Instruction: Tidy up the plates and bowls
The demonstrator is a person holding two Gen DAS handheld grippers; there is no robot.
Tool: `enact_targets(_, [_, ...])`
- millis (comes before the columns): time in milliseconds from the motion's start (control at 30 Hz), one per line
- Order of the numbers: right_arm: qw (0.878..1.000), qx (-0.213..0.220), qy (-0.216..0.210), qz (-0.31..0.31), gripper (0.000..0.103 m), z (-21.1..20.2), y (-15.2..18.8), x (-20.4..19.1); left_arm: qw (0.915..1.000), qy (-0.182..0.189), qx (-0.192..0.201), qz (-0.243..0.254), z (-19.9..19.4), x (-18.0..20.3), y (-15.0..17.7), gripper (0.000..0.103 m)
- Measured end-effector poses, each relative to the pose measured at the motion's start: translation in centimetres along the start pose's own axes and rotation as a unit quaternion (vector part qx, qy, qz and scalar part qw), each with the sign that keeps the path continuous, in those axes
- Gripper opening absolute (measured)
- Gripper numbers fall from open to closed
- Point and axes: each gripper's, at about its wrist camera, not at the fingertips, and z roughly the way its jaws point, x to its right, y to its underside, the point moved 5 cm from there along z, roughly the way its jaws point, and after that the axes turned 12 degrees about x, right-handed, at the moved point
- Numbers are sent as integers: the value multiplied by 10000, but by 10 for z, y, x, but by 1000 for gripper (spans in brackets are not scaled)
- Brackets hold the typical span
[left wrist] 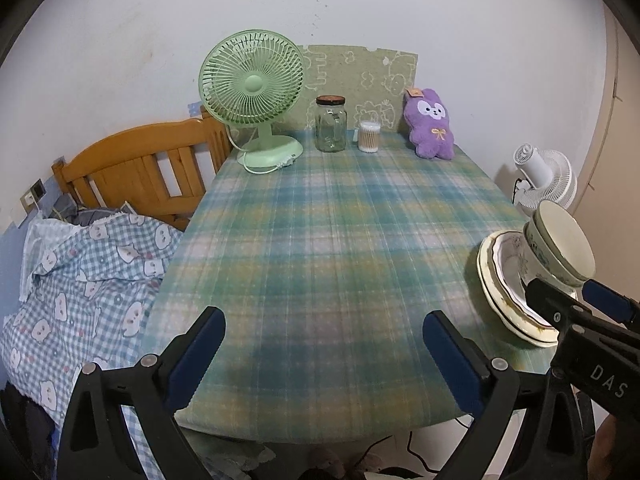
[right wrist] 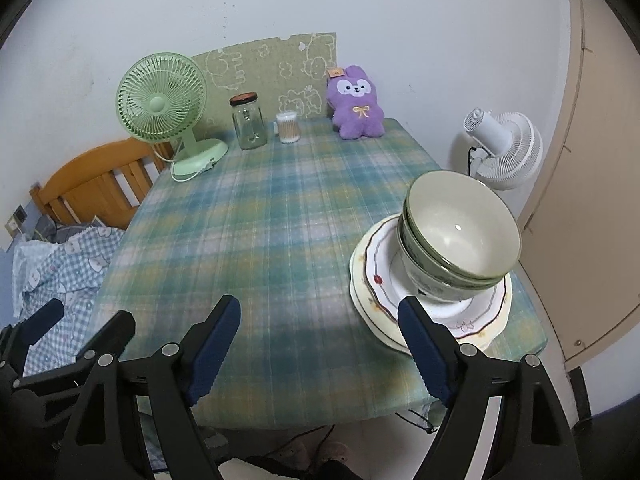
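Observation:
Stacked bowls (right wrist: pixel 460 232) with pale insides and green rims stand on stacked plates (right wrist: pixel 380 280) with scalloped, flowered rims at the table's near right corner. In the left wrist view the same bowls (left wrist: pixel 560 244) and plates (left wrist: pixel 500 280) show at the right edge. My right gripper (right wrist: pixel 320 320) is open over the tablecloth, its right finger just in front of the plates, with nothing between its fingers. It appears in the left wrist view as the right gripper (left wrist: pixel 576 296) beside the plates. My left gripper (left wrist: pixel 324 334) is open over bare cloth near the front edge, holding nothing.
A green desk fan (left wrist: pixel 252 92), a glass jar (left wrist: pixel 330 124), a cotton swab tub (left wrist: pixel 369 136) and a purple plush toy (left wrist: pixel 430 124) line the table's far end. A bed with checked bedding (left wrist: pixel 92 264) lies left. A white fan (right wrist: pixel 504 144) stands right of the table.

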Motion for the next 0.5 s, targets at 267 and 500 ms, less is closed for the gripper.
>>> enact_targets(267, [9997, 150, -152, -129, 83, -8, 7, -4, 9993, -108, 173, -308, -10, -12, 4, 101])
enact_targets(500, [9992, 278, -180, -224, 84, -14, 5, -9, 9992, -123, 247, -281, -12, -14, 1, 101])
